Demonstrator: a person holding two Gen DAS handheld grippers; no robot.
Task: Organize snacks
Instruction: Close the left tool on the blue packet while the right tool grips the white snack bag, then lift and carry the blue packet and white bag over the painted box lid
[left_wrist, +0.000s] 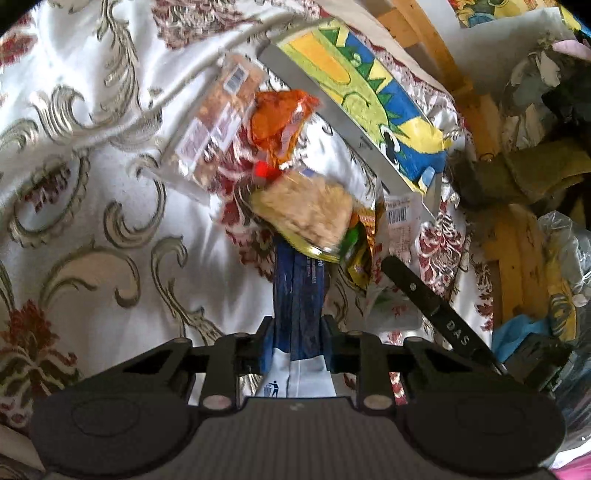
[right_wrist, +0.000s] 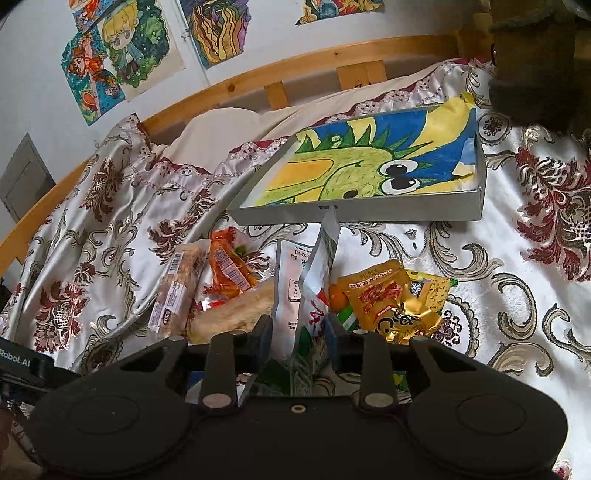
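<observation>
2 packets are off the bed at once, 1 in each tool. The left tool (left_wrist: 297, 336) is closed narrow on a blue-and-white packet (left_wrist: 299, 295) that stands up between its pads. The right tool (right_wrist: 299, 332) is clamped on a tall white pouch (right_wrist: 317, 280), pinched near its lower end so that the thin top edge rises in front of the tray's wall.

Risks, as I judge them: each packet is gripped near 1 end, so the free length could flop or slide out of the pads on a quick swing. The right pouch's tip sits just at the tray (right_wrist: 354, 212) wall and could catch on the rim instead of clearing it. The 2 tools work close together over the same pile, and the right one shows as a dark bar near the left tool's packet, so they could knock each other. The satin bedspread (left_wrist: 85, 206) looks slippery, and a bump could scatter the loose snacks.

Count on the bed: 1 tray lined with a dragon drawing, empty of snacks; 1 long clear-wrapped bar (right_wrist: 177, 291); 1 orange packet (right_wrist: 229, 269); 1 pale crumbly snack pack (left_wrist: 306, 214); 1 gold pouch (right_wrist: 388, 299); 1 yellow-green packet (right_wrist: 432, 291) behind it, partly hidden. More may lie under the tools.
</observation>
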